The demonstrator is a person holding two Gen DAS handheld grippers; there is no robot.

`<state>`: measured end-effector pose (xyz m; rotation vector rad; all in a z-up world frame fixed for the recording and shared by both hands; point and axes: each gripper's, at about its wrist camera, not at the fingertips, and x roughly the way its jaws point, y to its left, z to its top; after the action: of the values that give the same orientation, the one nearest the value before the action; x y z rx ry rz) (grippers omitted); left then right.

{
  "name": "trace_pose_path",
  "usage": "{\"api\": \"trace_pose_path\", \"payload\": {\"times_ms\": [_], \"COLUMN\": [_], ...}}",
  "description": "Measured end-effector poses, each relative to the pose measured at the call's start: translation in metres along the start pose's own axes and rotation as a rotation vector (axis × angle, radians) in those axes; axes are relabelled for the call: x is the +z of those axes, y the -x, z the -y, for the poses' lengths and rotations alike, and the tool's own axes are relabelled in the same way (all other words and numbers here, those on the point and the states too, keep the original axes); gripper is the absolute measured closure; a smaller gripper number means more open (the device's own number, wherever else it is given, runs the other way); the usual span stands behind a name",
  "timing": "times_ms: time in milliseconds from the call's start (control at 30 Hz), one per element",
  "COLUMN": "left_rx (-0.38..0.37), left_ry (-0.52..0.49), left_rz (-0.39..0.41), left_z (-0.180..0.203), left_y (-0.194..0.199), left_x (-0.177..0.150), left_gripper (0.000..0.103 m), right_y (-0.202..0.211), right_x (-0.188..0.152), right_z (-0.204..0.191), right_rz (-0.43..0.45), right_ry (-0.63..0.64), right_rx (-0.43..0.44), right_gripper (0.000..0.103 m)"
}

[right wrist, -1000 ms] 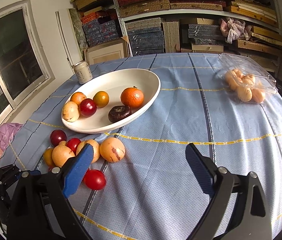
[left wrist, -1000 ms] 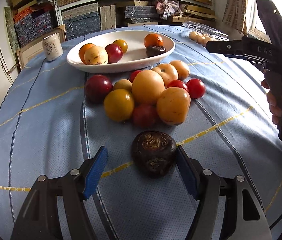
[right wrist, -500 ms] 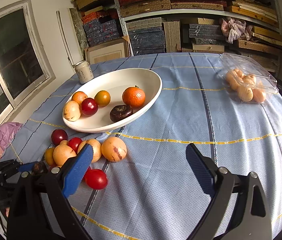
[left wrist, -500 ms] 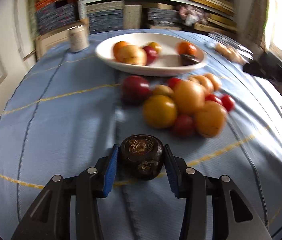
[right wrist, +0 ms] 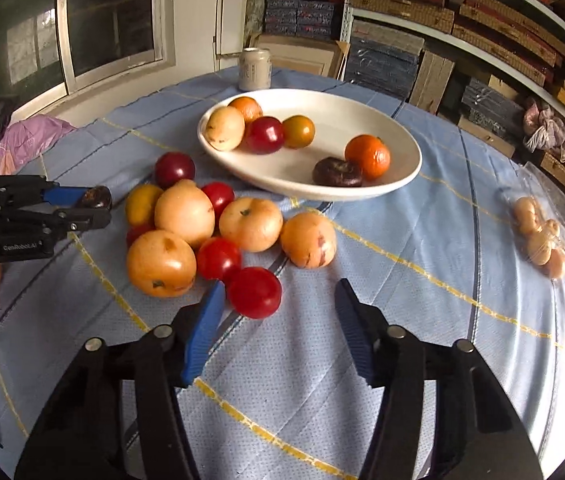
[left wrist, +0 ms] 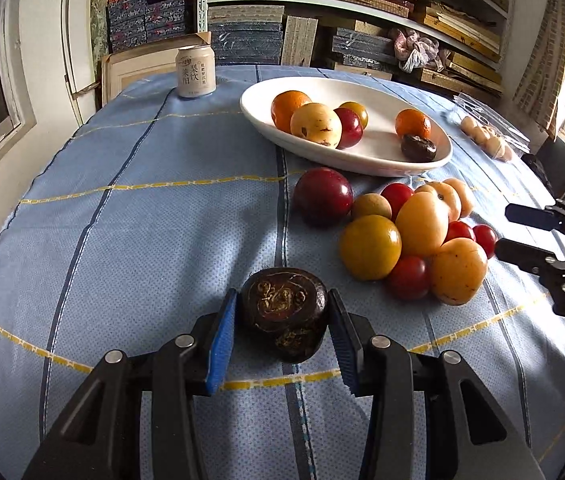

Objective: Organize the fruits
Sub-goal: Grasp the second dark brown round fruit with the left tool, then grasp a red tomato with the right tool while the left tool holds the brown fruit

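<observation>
Holding the dark brown fruit [left wrist: 283, 312] between the blue pads [left wrist: 222, 344], our left gripper [left wrist: 282, 334] has it clamped on both flanks, the jaws narrowed to the fruit's width. The white bowl [left wrist: 366, 162] lies at about one o'clock from this gripper, well beyond it, with the loose pile of fruit [left wrist: 410, 236] sitting between at two o'clock. We judge that the carry has to pass to the left of that pile or above it, since a straight line to the bowl's near rim skirts the big dark red fruit [left wrist: 322, 200] at the pile's edge. A free patch of bowl floor shows between the two groups already inside, and that looks like the spot to aim for.

Our right gripper [right wrist: 278, 326] has just been closing, yet its jaws are apart and clamp nothing: the red tomato [right wrist: 254, 292] sits at eleven o'clock, just beyond the left pad [right wrist: 202, 332] and touching or nearly touching its tip, not between the pads. The right hand is plainly the nearer one to that tomato. To take it we would need to shift toward eleven o'clock and forward so the round body centres in the gap; pushing straight ahead would likely nudge it into the pile [right wrist: 194, 224]. From here the bowl [right wrist: 382, 184] lies at twelve o'clock, past the pile.
</observation>
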<state>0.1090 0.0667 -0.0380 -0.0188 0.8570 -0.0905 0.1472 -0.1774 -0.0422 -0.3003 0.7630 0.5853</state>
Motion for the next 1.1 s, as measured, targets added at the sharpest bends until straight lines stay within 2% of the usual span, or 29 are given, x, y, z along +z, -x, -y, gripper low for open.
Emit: {"api": "trace_pose_path", "payload": {"times_ms": [267,433,500,600,1100], "left_rx": [0.0,0.0,0.0,-0.002,-0.027], "left_ry": [-0.001,-0.001,-0.001,-0.002,-0.002], "left_rz": [-0.002,-0.003,-0.004,-0.005,-0.007], "left_z": [0.0,0.0,0.0,0.0,0.001], "left_y": [-0.001,-0.002,-0.002,-0.002,-0.002], "left_x": [0.0,0.0,0.0,0.0,-0.001], "left_gripper": [0.058,0.058,0.058,0.058,0.059], "right_y": [-0.009,-0.016,-0.019,-0.022,-0.025], "right_x": [-0.005,-0.006,-0.006,-0.006,-0.003], "right_z": [-0.012,-0.012,-0.012,-0.012,-0.008], "right_rz": [-0.012,-0.034,-0.043,-0.052,-0.052], "right_ry": [0.04,0.026,0.02,0.01,-0.028], "right_rx": [0.009,0.013,0.011,0.016,0.021], "right_gripper": [0.048,0.058,0.065,0.069,0.072]}}
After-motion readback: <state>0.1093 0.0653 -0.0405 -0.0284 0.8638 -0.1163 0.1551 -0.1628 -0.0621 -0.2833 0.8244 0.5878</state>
